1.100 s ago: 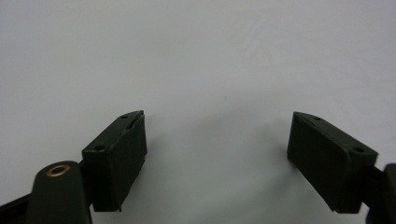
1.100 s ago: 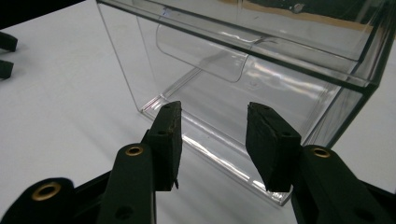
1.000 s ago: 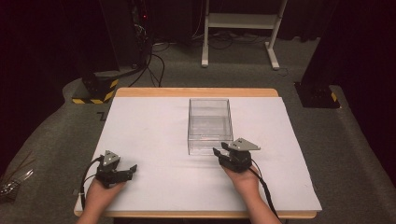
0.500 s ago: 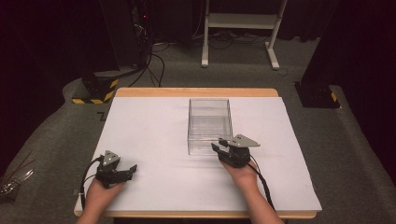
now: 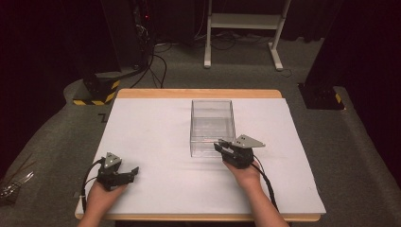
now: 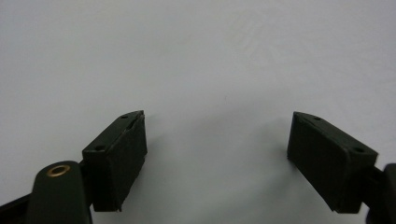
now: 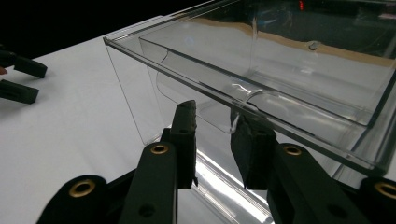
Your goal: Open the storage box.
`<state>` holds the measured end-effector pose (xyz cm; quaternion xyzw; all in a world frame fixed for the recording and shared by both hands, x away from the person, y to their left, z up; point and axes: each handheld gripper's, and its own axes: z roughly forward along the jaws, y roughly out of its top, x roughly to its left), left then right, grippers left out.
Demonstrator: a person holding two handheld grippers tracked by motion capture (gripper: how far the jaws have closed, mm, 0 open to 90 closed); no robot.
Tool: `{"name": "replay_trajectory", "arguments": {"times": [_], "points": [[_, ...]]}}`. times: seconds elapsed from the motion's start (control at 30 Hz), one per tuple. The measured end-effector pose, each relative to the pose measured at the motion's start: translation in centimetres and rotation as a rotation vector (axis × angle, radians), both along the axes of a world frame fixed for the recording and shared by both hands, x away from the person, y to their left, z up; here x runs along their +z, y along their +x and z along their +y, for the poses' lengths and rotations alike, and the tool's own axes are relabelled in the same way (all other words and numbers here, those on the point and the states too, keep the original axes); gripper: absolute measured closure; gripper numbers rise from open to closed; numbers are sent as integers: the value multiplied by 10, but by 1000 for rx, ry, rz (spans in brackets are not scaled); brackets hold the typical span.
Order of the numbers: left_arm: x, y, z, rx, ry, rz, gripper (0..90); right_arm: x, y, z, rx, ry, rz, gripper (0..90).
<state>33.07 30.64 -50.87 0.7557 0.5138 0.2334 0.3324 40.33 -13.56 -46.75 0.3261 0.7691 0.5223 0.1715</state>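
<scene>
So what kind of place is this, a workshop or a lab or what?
Most likely a lab or recording studio. A table covered in white stands on grey carpet amid black curtains, with cables across the floor, a hazard-striped stand base and a white frame behind.

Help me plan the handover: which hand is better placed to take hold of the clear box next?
The right. The right gripper sits at the near wall of the clear box, its jaws on either side of that wall and just closing in. The left gripper rests far off on the white table cover, jaws wide open.
</scene>
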Motion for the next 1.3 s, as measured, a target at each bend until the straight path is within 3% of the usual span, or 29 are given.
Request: {"name": "replay_trajectory", "arguments": {"times": [0.5, 1.3], "points": [[0, 0, 0, 0, 0, 0, 199, -3, 5, -13, 75, 64, 57, 798], [0, 0, 0, 0, 0, 0, 200, -5, -18, -20, 124, 60, 34, 822]]}}
